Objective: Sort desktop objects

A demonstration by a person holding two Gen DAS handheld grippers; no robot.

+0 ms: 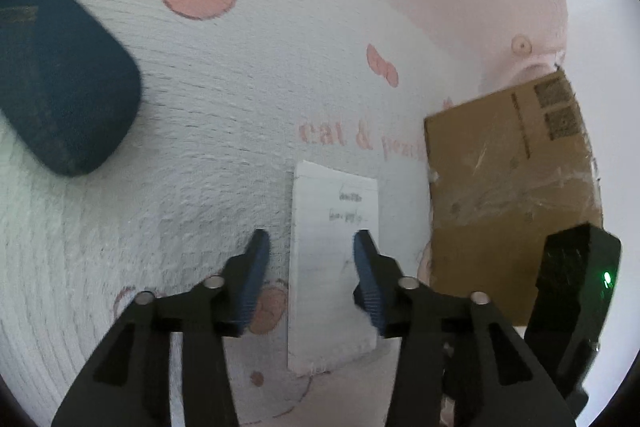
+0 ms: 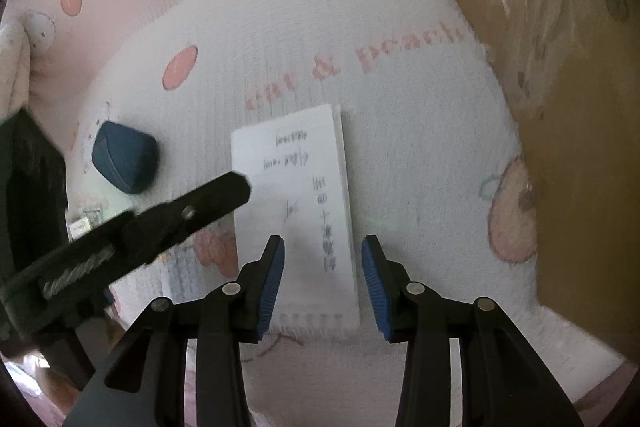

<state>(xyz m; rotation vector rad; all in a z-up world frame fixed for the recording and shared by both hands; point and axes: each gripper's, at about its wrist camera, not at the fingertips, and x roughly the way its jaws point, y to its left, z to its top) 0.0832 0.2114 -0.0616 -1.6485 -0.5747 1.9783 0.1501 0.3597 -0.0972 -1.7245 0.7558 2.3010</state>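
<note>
Notepad (image 2: 294, 211), white, handwritten lines on the top sheet, torn perforation at its near edge: lies flat on the surface (image 2: 420, 155), a white-and-pink cloth printed with peaches and the words "cat & peach". Both my grippers point at it, which I judge makes it the item being sorted now.

Right gripper (image 2: 323, 283): jaws wide, nothing between the pads, straddling the notepad's near right corner from above; whether the pads touch paper I cannot tell. I judge the spread is set to take the pad by its edge.

Left gripper (image 1: 307, 279): jaws wide, holding nothing, hovering over the notepad's (image 1: 334, 267) near half.

Cardboard box (image 2: 560, 107): brown, taped, just right of the notepad, probably the destination for sorted things.

Dark blue case (image 2: 126, 163): rounded, closed, well left of the notepad, untouched.

View differences: the right wrist camera shows the left gripper's finger reaching in from the left; the left wrist camera shows the box's printed labels and the right device's green light (image 1: 608, 277).
</note>
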